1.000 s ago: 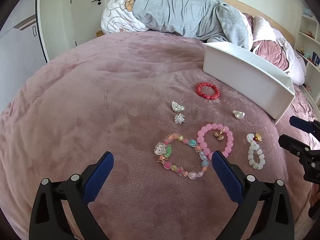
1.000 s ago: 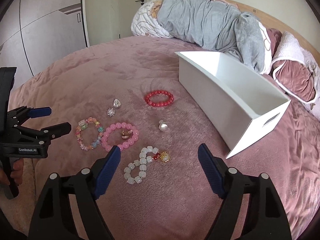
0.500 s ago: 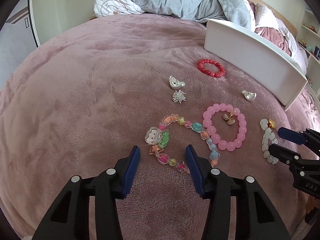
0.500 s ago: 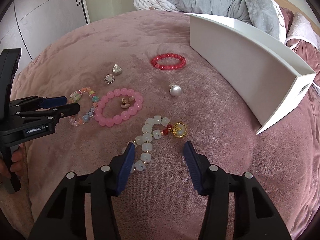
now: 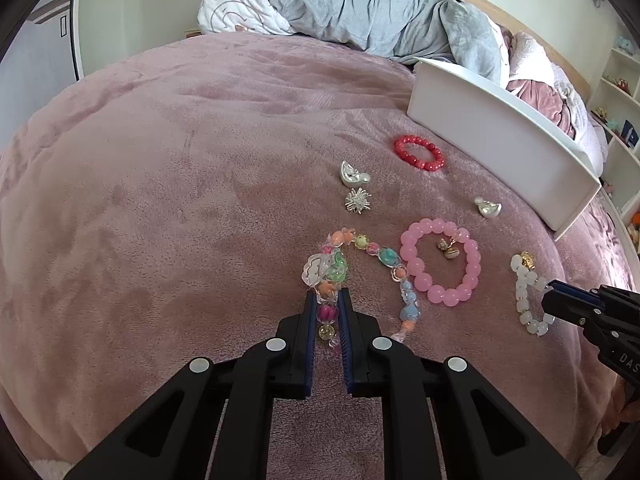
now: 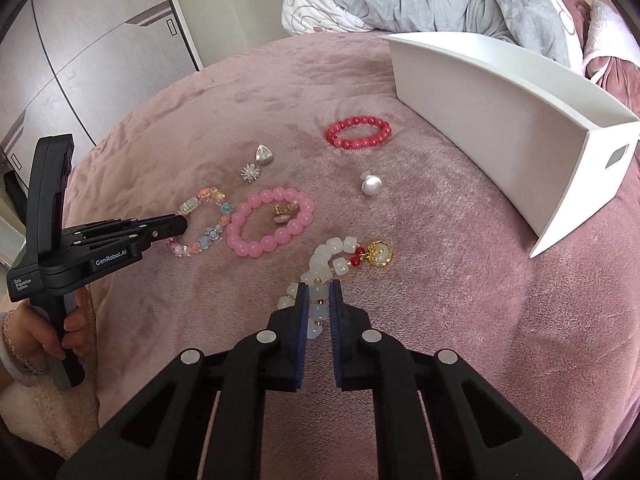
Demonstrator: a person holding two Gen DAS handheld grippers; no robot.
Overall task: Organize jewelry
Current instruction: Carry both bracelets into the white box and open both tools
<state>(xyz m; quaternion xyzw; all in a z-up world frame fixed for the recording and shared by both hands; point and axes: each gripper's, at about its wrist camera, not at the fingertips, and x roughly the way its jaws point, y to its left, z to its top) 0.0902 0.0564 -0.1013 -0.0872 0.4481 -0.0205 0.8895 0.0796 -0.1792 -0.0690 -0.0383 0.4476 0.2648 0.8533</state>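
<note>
Jewelry lies on a pink plush bedspread. My left gripper (image 5: 325,295) is shut on the near side of a multicolour charm bracelet (image 5: 383,256); it also shows in the right wrist view (image 6: 202,222). My right gripper (image 6: 319,287) is shut on a white bead bracelet (image 6: 332,254) with a gold charm; this bracelet shows in the left wrist view (image 5: 522,286). A pink bead bracelet (image 5: 440,266) lies between them with small gold earrings inside. A red bead bracelet (image 5: 419,152) lies farther back, beside a white box (image 6: 504,100).
Small silver pieces (image 5: 354,176) and a spiky silver charm (image 5: 358,201) lie left of the red bracelet. A pearl-like piece (image 6: 371,184) sits near the box. Grey and white bedding (image 5: 360,4) is piled at the far end. A wardrobe (image 6: 80,52) stands left.
Both grippers moved down and forward to the bedspread and closed: the left on the multicolour charm bracelet, the right on the white bead bracelet.
</note>
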